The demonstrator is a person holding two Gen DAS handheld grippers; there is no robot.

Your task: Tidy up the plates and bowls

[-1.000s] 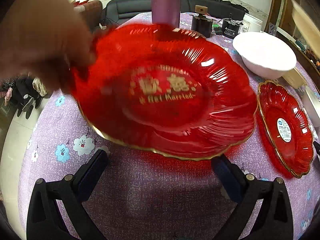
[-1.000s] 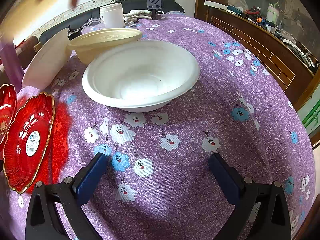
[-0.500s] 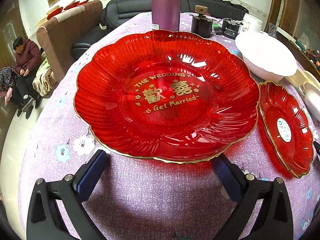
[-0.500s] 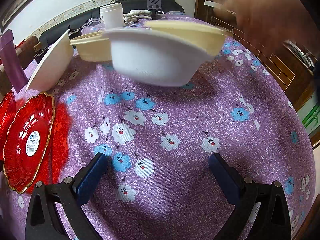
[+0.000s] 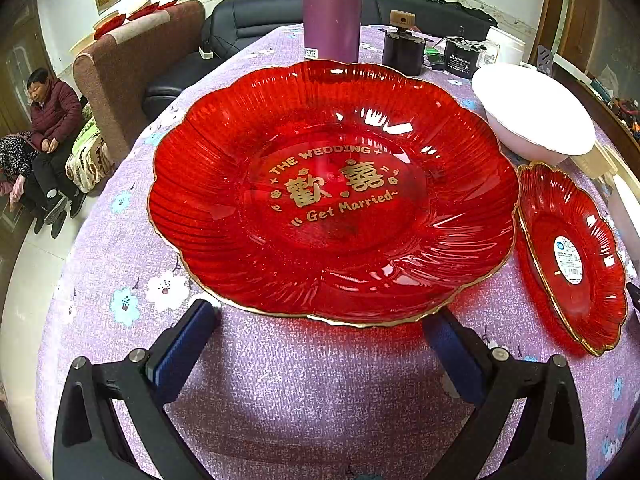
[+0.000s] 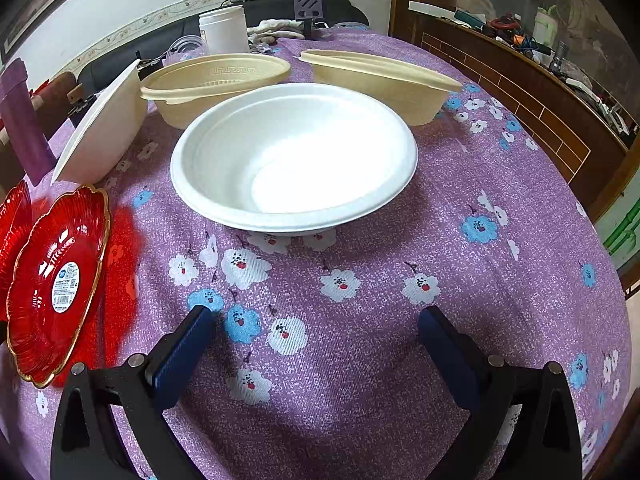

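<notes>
A large red wedding plate [image 5: 332, 192] lies flat on the purple flowered tablecloth, just beyond my open, empty left gripper [image 5: 320, 340]. A small red plate [image 5: 572, 256] with a white sticker lies to its right; it also shows in the right wrist view [image 6: 56, 280]. A white bowl [image 6: 294, 156] stands upright ahead of my open, empty right gripper [image 6: 316, 340]. Behind it are two beige bowls [image 6: 216, 80] [image 6: 380, 80]. A second white bowl [image 6: 104, 128] sits tilted at the left; it also shows in the left wrist view [image 5: 532, 112].
A purple bottle [image 5: 332, 8], a dark jar [image 5: 402, 48] and a white tub [image 6: 224, 28] stand at the table's far side. A sofa [image 5: 256, 20] and a seated person [image 5: 52, 120] are beyond the left edge. A wooden counter [image 6: 520, 60] runs along the right.
A hand set the large red plate down and withdrew. A hand lifted the white bowl, put a second beige bowl behind it, and the white bowl now rests upright. Both grippers stayed still.
</notes>
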